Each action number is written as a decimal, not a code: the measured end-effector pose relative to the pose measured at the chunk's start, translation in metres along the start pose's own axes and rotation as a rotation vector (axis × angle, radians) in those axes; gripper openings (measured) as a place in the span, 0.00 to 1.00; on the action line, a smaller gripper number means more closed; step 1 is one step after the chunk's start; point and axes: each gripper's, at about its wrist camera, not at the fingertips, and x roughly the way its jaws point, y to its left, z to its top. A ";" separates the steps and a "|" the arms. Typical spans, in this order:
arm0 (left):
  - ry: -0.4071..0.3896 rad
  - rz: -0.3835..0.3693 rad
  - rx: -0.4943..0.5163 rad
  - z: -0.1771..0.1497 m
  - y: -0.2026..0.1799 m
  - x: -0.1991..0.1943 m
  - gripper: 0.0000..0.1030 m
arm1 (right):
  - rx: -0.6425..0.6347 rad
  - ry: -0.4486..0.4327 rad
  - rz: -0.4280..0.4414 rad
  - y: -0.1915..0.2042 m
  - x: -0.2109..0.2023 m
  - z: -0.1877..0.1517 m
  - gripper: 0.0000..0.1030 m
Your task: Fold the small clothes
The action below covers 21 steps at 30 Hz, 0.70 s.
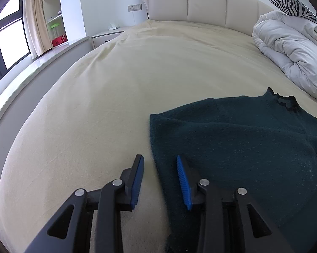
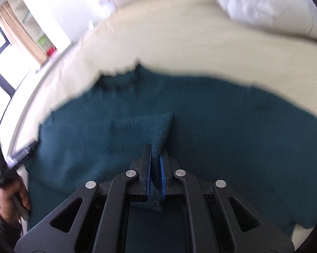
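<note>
A dark teal knitted sweater lies spread on the cream bed sheet. My left gripper hovers open over the sweater's left edge, the edge running between its blue pads without being pressed. In the right wrist view the same sweater fills the middle, its frilled collar toward the far side. My right gripper is shut on a pinched fold of the sweater, which rises as a small ridge between the pads. The right wrist view is blurred.
A white crumpled duvet and a zebra-print pillow lie at the far right by the padded headboard. A windowsill and shelves run along the left. A person's hand holding the left gripper shows at the sweater's left edge.
</note>
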 end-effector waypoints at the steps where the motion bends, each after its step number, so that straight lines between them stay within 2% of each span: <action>1: 0.000 0.002 0.002 0.000 0.000 0.000 0.36 | 0.011 -0.016 0.014 -0.003 -0.002 -0.002 0.05; 3: -0.002 0.005 0.007 -0.001 -0.001 0.000 0.37 | 0.070 -0.018 0.041 -0.009 -0.007 0.001 0.05; 6: -0.001 0.001 -0.001 -0.002 0.000 0.000 0.38 | 0.077 -0.019 0.018 -0.011 -0.009 0.006 0.09; 9: -0.006 -0.008 -0.017 0.000 0.003 -0.003 0.43 | 0.120 -0.014 0.081 -0.020 -0.008 0.006 0.12; 11: -0.013 -0.004 -0.045 0.000 0.010 -0.011 0.49 | 0.159 -0.049 0.069 -0.032 -0.020 0.000 0.17; 12: -0.023 -0.002 -0.068 -0.001 0.015 -0.019 0.49 | 0.167 -0.079 0.034 -0.036 -0.033 -0.004 0.20; 15: -0.078 -0.008 -0.118 -0.007 0.025 -0.049 0.54 | 0.184 -0.203 0.000 -0.050 -0.078 -0.023 0.21; 17: -0.109 -0.043 -0.127 -0.013 0.025 -0.072 0.64 | 0.221 -0.292 -0.017 -0.071 -0.120 -0.046 0.30; 19: -0.129 -0.076 -0.121 -0.021 0.019 -0.094 0.68 | 0.289 -0.382 -0.065 -0.099 -0.162 -0.074 0.76; 21: -0.144 -0.131 -0.121 -0.030 0.010 -0.116 0.69 | 0.367 -0.495 -0.117 -0.133 -0.204 -0.108 0.80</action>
